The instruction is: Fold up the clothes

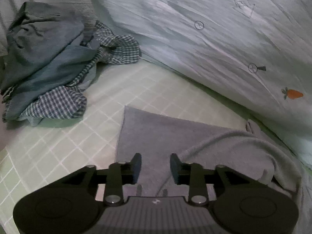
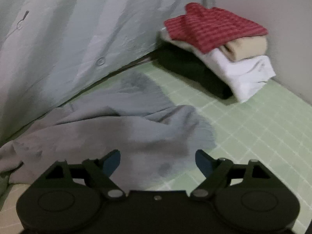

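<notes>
— Grippers? States?
— Two. Left gripper (image 1: 155,167) spread a little, nothing between the fingers, low over the grey garment (image 1: 165,136). Right gripper (image 2: 157,162) spread wide, also holding nothing, over the same garment (image 2: 120,132).
— Garment's place?
— On the green sheet (image 1: 93,101), up against the duvet (image 1: 204,35). Flat with a straight edge under the left gripper; rumpled and bunched ahead of the right. Some dark patches on the cloth in the right view; blurred, cannot tell what.
— Anything else near the garment?
— Two groups of clothes. Left of the garment, well apart: one loose heap (image 1: 48,62), with two pieces countable, a blue-grey one over a checked one. Right of it and further back, in the corner by the wall (image 2: 273,9): one folded stack (image 2: 216,46) of four, red checked on top, then beige, white, black at the bottom.
— Duvet print?
— Beyond the garment, two small circles and one orange carrot (image 1: 292,93) clearly seen.
</notes>
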Tool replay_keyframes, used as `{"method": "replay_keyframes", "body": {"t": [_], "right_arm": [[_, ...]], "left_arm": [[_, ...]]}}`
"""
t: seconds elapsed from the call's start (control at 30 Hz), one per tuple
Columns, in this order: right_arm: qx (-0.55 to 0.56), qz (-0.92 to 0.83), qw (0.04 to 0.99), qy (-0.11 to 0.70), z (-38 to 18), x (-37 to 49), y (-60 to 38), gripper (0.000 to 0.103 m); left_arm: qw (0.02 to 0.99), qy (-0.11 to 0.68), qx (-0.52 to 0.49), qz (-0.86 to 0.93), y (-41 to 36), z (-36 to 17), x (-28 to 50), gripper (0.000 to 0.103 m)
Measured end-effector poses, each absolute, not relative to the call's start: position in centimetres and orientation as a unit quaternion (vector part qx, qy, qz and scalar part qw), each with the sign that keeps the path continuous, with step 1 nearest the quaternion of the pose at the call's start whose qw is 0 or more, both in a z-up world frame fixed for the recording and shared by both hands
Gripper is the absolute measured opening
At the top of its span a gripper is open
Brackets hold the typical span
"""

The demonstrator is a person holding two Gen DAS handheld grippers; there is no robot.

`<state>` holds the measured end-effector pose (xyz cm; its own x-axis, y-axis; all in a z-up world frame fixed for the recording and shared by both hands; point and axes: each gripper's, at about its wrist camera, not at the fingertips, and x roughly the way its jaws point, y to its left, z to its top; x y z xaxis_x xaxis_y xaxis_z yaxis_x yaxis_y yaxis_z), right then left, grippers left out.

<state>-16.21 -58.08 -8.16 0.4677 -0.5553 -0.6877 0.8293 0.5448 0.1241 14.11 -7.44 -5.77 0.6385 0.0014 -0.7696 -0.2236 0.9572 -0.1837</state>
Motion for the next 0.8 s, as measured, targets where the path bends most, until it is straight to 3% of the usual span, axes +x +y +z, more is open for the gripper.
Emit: {"method": "replay_keyframes", "body": {"t": [0.13,0.4,0.8], "right_arm": [[0.213,-0.405,0.830,0.319,-8.9,-15.1,-57.6,0.100],[0.221,-0.388,0.820,0.359,-10.9,-13.9,-57.6,0.100],[0.243,-0.419,0.794,0.367,-11.2,-10.7,-59.2,0.100]], "left_arm": [[0.892,0.434,-0.107,0.063,-7.7,-6.5,14.2,0.053],[0.878,0.461,-0.098,0.088,-6.5,-8.5,15.4,0.062],[0.873,0.477,-0.048,0.091,-4.6,-12.5,23.2,0.065]]}}
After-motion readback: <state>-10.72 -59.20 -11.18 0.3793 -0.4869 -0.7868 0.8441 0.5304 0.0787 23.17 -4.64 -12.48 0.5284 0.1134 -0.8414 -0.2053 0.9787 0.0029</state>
